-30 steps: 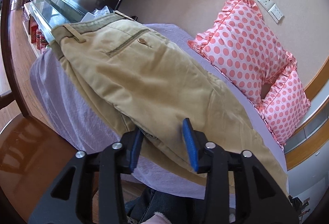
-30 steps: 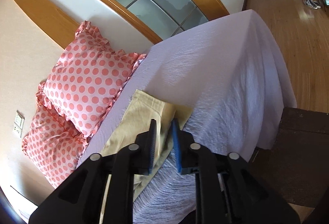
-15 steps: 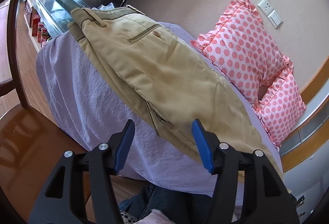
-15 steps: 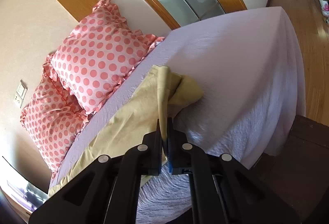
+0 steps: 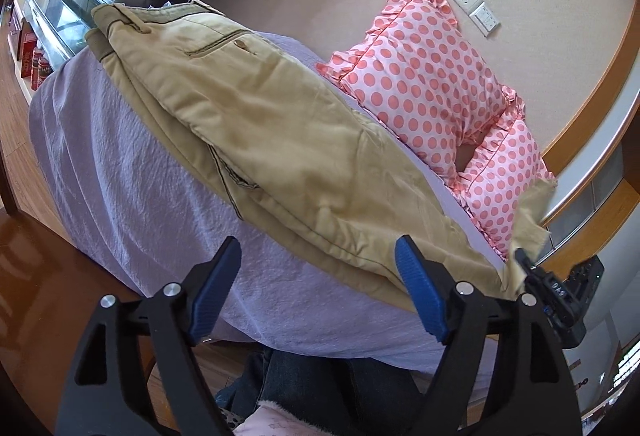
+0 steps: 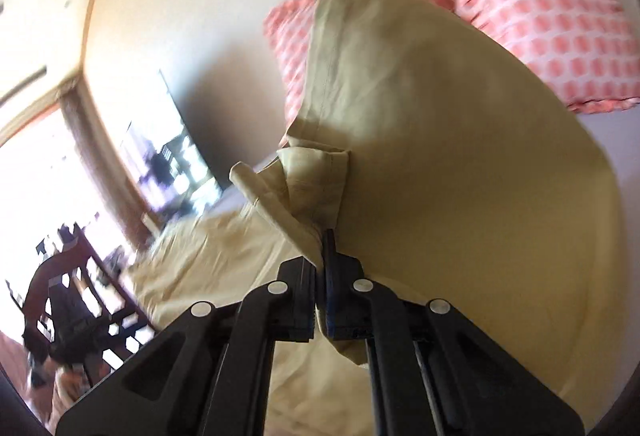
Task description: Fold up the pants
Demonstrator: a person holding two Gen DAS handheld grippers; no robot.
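Right claw [image 6: 322, 248], clenched on the hem of the tan pants [image 5: 280, 140], has swung the leg end up off the lilac bedsheet [image 5: 132, 204] toward the waistband, starting the fold. Left claw [image 5: 318, 276] has released and backed off, spread wide. Ahead lie rumpled cotton twill and polka-dot ruffled pillows [image 5: 432, 76].

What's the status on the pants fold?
Left gripper open, empty. Right gripper shut on pants hem, lifted. Pillows alongside, clear.
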